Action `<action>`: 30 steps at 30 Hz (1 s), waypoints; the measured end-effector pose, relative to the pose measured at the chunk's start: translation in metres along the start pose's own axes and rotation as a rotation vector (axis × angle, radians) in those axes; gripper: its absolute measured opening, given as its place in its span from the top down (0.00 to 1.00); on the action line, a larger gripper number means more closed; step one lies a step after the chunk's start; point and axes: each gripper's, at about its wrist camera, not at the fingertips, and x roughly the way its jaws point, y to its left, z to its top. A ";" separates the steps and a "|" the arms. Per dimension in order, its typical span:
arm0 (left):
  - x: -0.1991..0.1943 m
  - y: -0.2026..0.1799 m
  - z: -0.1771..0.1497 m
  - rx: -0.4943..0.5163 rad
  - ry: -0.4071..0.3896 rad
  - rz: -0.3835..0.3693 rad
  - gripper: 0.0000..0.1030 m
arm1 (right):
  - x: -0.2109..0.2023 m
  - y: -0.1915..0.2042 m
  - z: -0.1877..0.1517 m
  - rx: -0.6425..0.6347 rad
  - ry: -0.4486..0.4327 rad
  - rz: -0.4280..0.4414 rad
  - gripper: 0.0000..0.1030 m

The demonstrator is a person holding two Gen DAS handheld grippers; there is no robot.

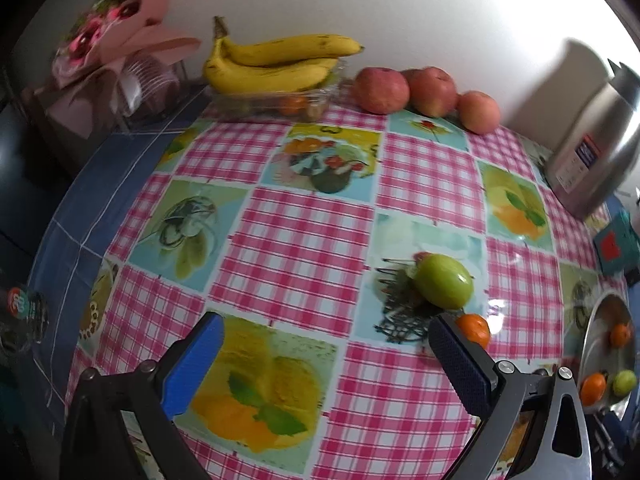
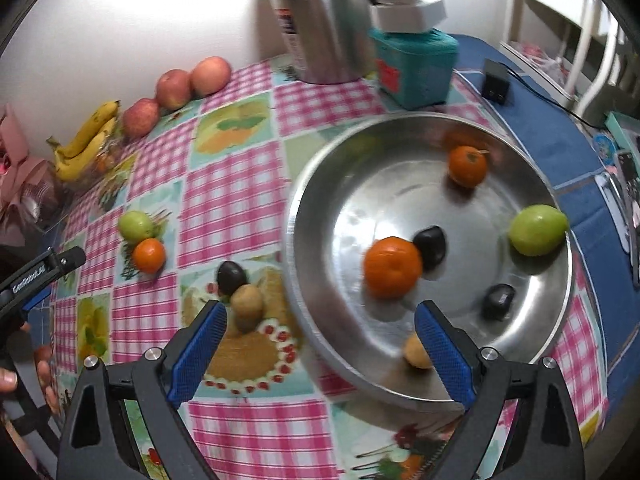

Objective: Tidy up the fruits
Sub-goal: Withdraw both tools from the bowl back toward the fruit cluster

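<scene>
Both grippers are seen with jaws spread wide and nothing held. The left gripper (image 1: pixel 326 364) hangs over the table (image 1: pixel 304 240) w/ its right pad just beside the loose mandarin (image 1: pixel 474 330). The right gripper (image 2: pixel 320 354) hovers above the near rim of the bowl (image 2: pixel 316 320).

Nearest to the right gripper on the cloth, a kiwi (image 2: pixel 247 306) is touched by a dark fruit (image 2: pixel 231 278); further to the left edge the mandarin (image 2: pixel 149 255) touches a green fruit (image 1: pixel 442 280).

Handling, as judged: the mandarin is light, round, soft-skinned, so it should be taken across the widest part w/ gentle squeeze. It may roll. The green fruit looks smooth & firm, probably slippery; a grip at the middle is advised.

In the steel bowl are counted: a yellowish fruit at the near rim, partly hidden, approx. two dark fruits, two mandarins, one green fruit at the right wall.

At the far edge, by the wall, three apples (image 1: pixel 426 90) lie on the cloth, and bananas (image 1: pixel 276 62) rest on a clear tray (image 1: pixel 256 102) w/ small fruits under them, not clearly told.
</scene>
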 end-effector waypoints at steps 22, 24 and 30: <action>0.005 -0.001 0.004 0.045 -0.022 -0.069 0.00 | 0.023 0.076 -0.014 -0.283 0.028 -0.031 0.33; 0.006 -0.006 0.003 0.049 -0.025 -0.109 0.00 | 0.028 0.077 -0.014 -0.297 0.039 -0.039 0.37; 0.003 -0.032 -0.001 0.124 -0.083 -0.096 0.00 | 0.040 0.077 -0.014 -0.324 0.066 -0.070 0.45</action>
